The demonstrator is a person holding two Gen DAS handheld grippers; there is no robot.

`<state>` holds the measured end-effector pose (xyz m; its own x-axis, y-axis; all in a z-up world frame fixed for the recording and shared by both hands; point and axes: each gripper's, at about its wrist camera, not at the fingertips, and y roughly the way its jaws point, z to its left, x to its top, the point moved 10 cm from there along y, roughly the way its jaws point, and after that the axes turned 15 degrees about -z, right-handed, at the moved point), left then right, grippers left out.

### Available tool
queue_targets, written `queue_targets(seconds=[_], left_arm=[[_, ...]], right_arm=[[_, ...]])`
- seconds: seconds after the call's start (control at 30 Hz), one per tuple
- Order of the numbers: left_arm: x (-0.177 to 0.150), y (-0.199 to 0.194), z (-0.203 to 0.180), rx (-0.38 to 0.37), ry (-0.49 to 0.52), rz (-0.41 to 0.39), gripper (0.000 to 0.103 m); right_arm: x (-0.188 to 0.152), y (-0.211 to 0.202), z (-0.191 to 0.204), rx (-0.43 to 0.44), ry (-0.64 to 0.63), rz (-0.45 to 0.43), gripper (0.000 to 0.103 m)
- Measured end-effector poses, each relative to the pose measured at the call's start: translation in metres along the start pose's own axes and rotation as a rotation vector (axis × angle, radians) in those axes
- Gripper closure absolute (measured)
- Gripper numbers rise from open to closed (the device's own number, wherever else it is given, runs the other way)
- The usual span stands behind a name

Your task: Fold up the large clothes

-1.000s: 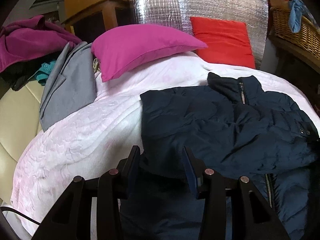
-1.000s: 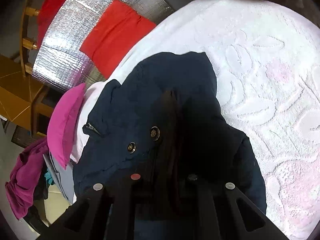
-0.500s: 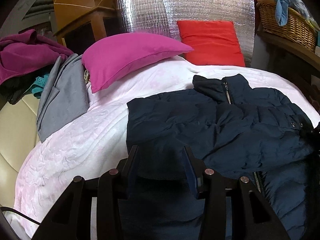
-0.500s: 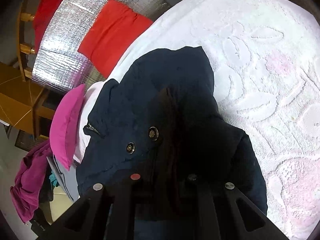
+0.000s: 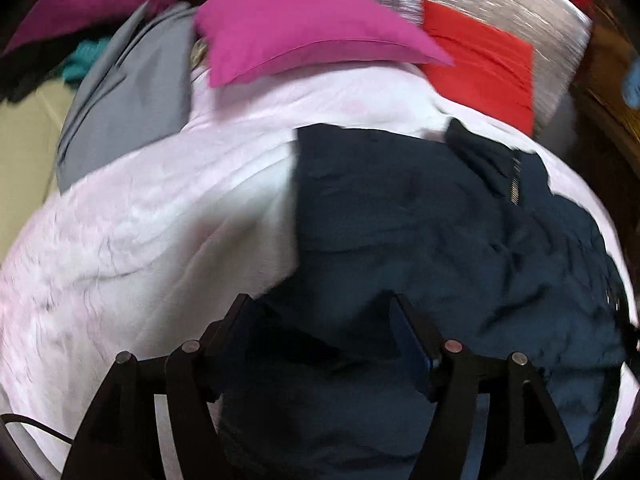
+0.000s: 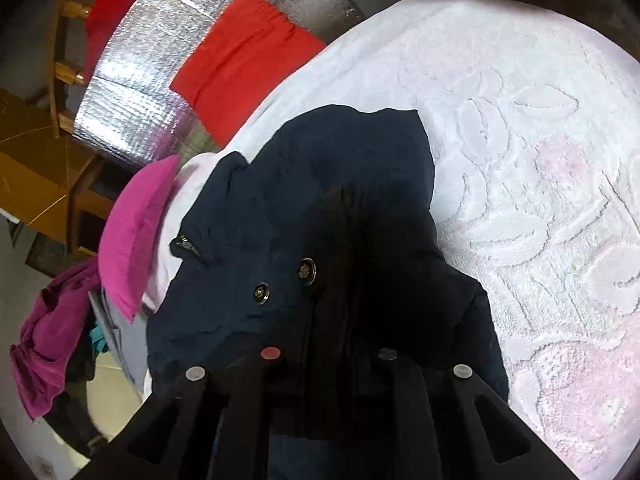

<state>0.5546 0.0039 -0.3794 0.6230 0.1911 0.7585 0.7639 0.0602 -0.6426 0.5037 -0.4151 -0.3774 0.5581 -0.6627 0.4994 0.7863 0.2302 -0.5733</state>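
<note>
We have the navy puffer jacket spread on the pale pink embossed bedspread, collar toward twelve o'clock near the red cushion. Our left gripper is opening its jaws, with jacket fabric lying between them but no longer pinched. Our right gripper stays nearly closed, apparently clamped on a dark fold of jacket, though shadow hides its tips. The risk we see: puffy fabric springing back once released, or the right hand's pull dragging the layer askew toward three o'clock.

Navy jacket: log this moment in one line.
navy jacket on bedspread | left claw opening, over jacket | right claw shut on jacket
</note>
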Motion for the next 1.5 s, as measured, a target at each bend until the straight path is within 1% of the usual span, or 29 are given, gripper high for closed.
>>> queue_targets(seconds=[0.07,0.13,0.17,0.2,0.27,0.3,0.33,0.4,0.47,0.57,0.63,0.67,0.73,0.77,0.8,0.83,0.9,0.93,0.97,1.07,1.17,1.27,1.3,1.33,1.43,1.47,1.5], left_arm=[[0.002,0.003,0.008,-0.013,-0.037,0.009,0.032],[0.004,0.006,0.015,-0.038,-0.075,0.016,0.032],[0.005,0.007,0.017,-0.049,-0.091,0.02,0.032],[0.004,0.009,0.017,-0.06,-0.107,0.022,0.032],[0.005,0.011,0.018,-0.092,-0.141,0.027,0.033],[0.006,0.012,0.016,-0.104,-0.149,0.029,0.033],[0.006,0.014,0.015,-0.124,-0.158,0.036,0.033],[0.002,0.019,0.012,-0.161,-0.176,0.054,0.037],[0.002,0.024,0.011,-0.153,-0.169,0.053,0.042],[0.002,0.026,0.011,-0.151,-0.167,0.052,0.049],[0.002,0.027,0.012,-0.148,-0.166,0.055,0.051],[0.001,0.029,0.013,-0.148,-0.164,0.061,0.051],[-0.002,0.033,0.013,-0.146,-0.159,0.072,0.049],[-0.003,0.034,0.013,-0.14,-0.155,0.079,0.049],[-0.005,0.034,0.014,-0.137,-0.152,0.083,0.047],[-0.006,0.035,0.013,-0.129,-0.149,0.086,0.047],[-0.005,0.033,0.012,-0.126,-0.155,0.084,0.047],[-0.005,0.032,0.012,-0.126,-0.161,0.081,0.048],[-0.004,0.03,0.011,-0.125,-0.165,0.078,0.051],[-0.004,0.028,0.009,-0.11,-0.151,0.07,0.057],[-0.003,0.026,0.004,-0.091,-0.114,0.055,0.061],[-0.004,0.026,0.002,-0.08,-0.083,0.053,0.06],[-0.005,0.026,0.002,-0.083,-0.087,0.06,0.056],[-0.006,0.028,0.002,-0.089,-0.093,0.068,0.049],[-0.008,0.028,0.002,-0.126,-0.112,0.075,0.049],[-0.007,0.027,0.001,-0.133,-0.113,0.075,0.049],[-0.007,0.026,0.002,-0.137,-0.115,0.071,0.051]], right_arm=[[0.005,-0.008,-0.004,0.026,0.028,0.005,0.085],[0.017,-0.022,-0.009,0.044,0.039,-0.029,0.081],[0.023,-0.028,-0.012,0.05,0.04,-0.049,0.07],[0.03,-0.035,-0.017,0.054,0.044,-0.072,0.048],[0.041,-0.046,-0.026,0.049,0.055,-0.123,0.023],[0.043,-0.047,-0.029,0.047,0.053,-0.13,0.023],[0.043,-0.045,-0.031,0.048,0.052,-0.118,0.023],[0.036,-0.033,-0.03,0.054,0.043,-0.077,0.023],[0.031,-0.022,-0.027,0.049,0.022,-0.045,0.023],[0.024,-0.005,-0.025,0.007,-0.03,-0.034,0.023],[0.016,0.007,-0.025,-0.005,-0.043,-0.002,0.025],[0.012,0.011,-0.026,-0.014,-0.05,0.013,0.031],[0.01,0.014,-0.024,-0.037,-0.102,-0.006,0.036],[0.009,0.014,-0.021,-0.034,-0.12,-0.005,0.047],[0.008,0.014,-0.017,-0.027,-0.121,-0.004,0.054],[0.008,0.012,-0.015,-0.037,-0.131,-0.018,0.056],[0.01,0.008,-0.01,-0.055,-0.179,-0.051,0.062],[0.011,0.004,-0.004,-0.069,-0.225,-0.08,0.062],[0.011,-0.001,-0.002,-0.079,-0.257,-0.098,0.063],[0.01,0.0,0.001,-0.114,-0.304,-0.118,0.063],[0.006,0.008,-0.007,-0.142,-0.285,-0.104,0.063],[0.006,0.009,-0.01,-0.146,-0.26,-0.112,0.063],[0.005,0.008,-0.01,-0.151,-0.251,-0.117,0.061],[0.005,0.007,-0.011,-0.153,-0.246,-0.118,0.059],[0.004,0.007,-0.012,-0.156,-0.233,-0.131,0.053],[0.001,0.01,-0.013,-0.151,-0.23,-0.12,0.044],[-0.001,0.012,-0.013,-0.145,-0.233,-0.115,0.042]])
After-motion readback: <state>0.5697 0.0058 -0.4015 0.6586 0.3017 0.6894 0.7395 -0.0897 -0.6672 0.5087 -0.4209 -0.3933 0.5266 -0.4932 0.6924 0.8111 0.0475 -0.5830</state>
